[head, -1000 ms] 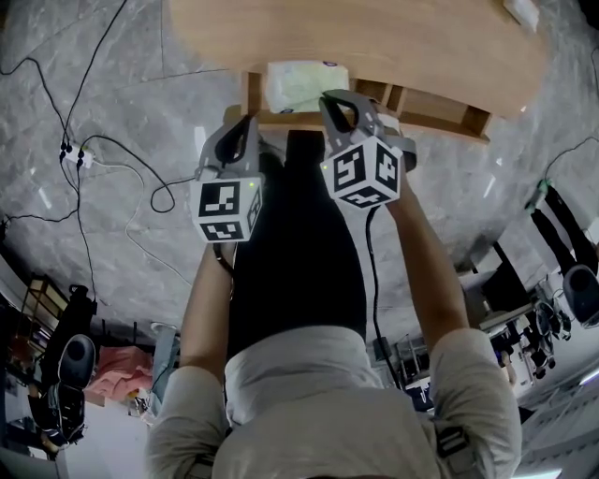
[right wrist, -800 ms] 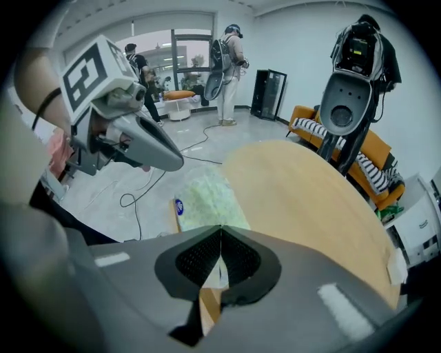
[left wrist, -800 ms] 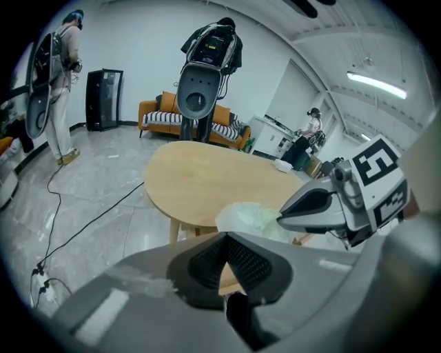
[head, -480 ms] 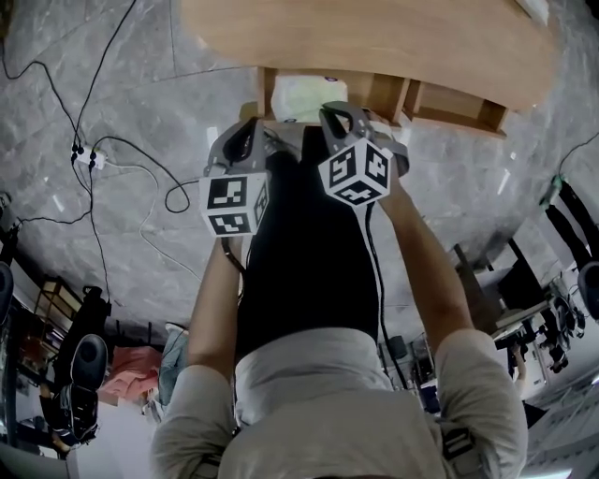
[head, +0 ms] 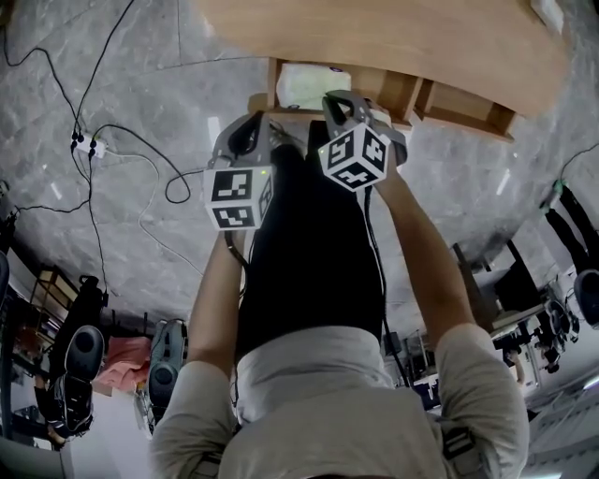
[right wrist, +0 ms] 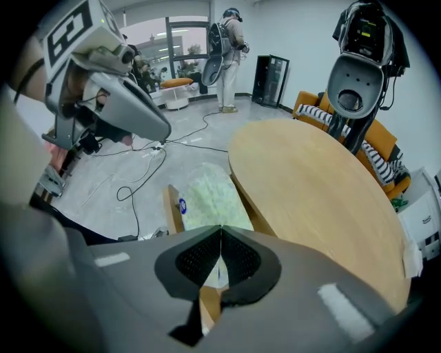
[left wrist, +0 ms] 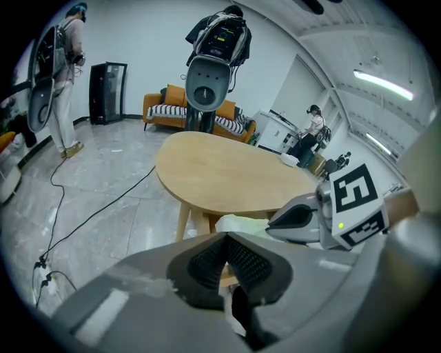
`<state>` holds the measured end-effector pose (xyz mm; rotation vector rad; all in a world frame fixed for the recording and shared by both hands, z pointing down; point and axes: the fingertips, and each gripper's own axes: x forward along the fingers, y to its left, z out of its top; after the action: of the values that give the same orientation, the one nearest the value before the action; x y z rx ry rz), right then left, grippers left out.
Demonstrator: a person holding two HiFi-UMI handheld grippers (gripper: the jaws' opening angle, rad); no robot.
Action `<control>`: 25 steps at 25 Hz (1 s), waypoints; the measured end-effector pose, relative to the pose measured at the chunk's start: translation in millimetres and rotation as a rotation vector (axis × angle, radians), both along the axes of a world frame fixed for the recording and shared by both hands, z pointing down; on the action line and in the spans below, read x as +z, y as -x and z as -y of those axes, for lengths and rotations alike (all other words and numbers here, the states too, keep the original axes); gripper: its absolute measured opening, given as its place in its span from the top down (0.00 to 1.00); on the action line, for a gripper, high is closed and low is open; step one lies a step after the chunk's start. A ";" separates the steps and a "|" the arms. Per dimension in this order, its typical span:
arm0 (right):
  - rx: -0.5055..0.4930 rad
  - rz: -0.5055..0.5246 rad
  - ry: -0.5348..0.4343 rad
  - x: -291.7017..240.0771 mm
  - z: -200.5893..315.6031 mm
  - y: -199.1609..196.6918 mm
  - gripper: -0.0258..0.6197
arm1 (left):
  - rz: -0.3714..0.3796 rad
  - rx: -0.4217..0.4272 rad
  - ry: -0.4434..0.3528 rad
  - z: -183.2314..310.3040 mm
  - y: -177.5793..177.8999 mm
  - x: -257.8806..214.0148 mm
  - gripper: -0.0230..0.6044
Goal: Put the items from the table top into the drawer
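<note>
An open wooden drawer (head: 273, 79) hangs under the round wooden table top (head: 393, 37). A pale green and white packet (head: 307, 86) lies inside it, also shown in the right gripper view as the packet (right wrist: 210, 196) and in the left gripper view as the packet (left wrist: 238, 224). My left gripper (head: 265, 122) hovers in front of the drawer's near left corner, and its jaws (left wrist: 224, 236) are shut with nothing in them. My right gripper (head: 337, 97) is over the drawer's front edge beside the packet, shut and empty (right wrist: 220, 231). A small white item (head: 550, 11) lies at the table's far edge.
Cables and a power strip (head: 80, 145) run across the grey floor to the left. A tall-backed chair (left wrist: 207, 83) stands behind the table, with a sofa (left wrist: 165, 110) beyond. One person (left wrist: 62, 69) stands far left. My own dark-clad legs (head: 309, 262) are below the grippers.
Both grippers have sunk and drawn a little nearer to the drawer front, the right one more. Both have stayed shut. The packet lies as before.
</note>
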<state>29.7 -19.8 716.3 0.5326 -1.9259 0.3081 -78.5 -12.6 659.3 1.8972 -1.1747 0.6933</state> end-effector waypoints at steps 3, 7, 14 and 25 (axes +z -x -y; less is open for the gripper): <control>-0.002 -0.002 0.006 1.0 -0.3 0.8 0.95 | -0.005 -0.002 0.005 -1.9 -0.3 1.4 0.93; -0.009 -0.012 0.006 8.7 -0.4 -1.5 0.95 | -0.007 -0.005 0.008 -3.2 -2.7 5.2 0.93; 0.002 0.000 0.003 25.2 -1.6 -3.4 0.95 | -0.008 0.006 0.016 -9.9 -7.2 10.7 0.93; -0.045 -0.019 0.000 49.2 -2.7 5.2 0.95 | -0.008 0.033 0.018 -8.5 -12.0 12.6 0.93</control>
<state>24.5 -17.1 765.5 0.4896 -1.9172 0.2727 -66.5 -4.1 672.0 1.9067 -1.1314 0.7115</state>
